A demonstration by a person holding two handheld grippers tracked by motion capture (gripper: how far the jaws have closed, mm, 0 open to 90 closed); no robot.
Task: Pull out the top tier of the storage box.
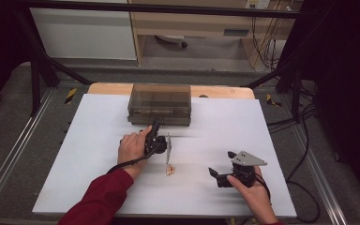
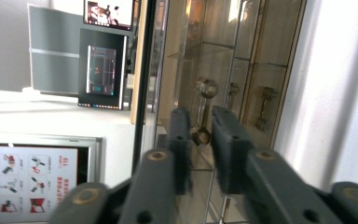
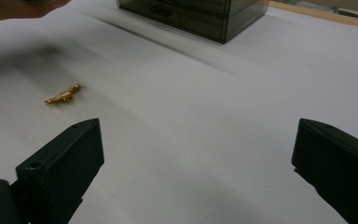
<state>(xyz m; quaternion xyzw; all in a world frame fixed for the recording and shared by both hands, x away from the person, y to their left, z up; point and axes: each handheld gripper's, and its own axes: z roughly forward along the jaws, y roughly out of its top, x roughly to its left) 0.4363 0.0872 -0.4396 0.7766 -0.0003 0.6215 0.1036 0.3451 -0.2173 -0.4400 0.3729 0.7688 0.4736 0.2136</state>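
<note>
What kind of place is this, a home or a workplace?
Most likely a lab or a workshop set up for recording. A black metal frame surrounds the table, many cables run over the floor, and a monitor and an instruction poster stand nearby.

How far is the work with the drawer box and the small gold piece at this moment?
Nothing looks finished. The small gold piece lies loose on the white sheet, and the drawer box looks closed. In hand: the left gripper, jaws narrowly apart, is at a drawer knob. The right gripper waits open. Left: probably opening a drawer and putting the piece in.
</note>
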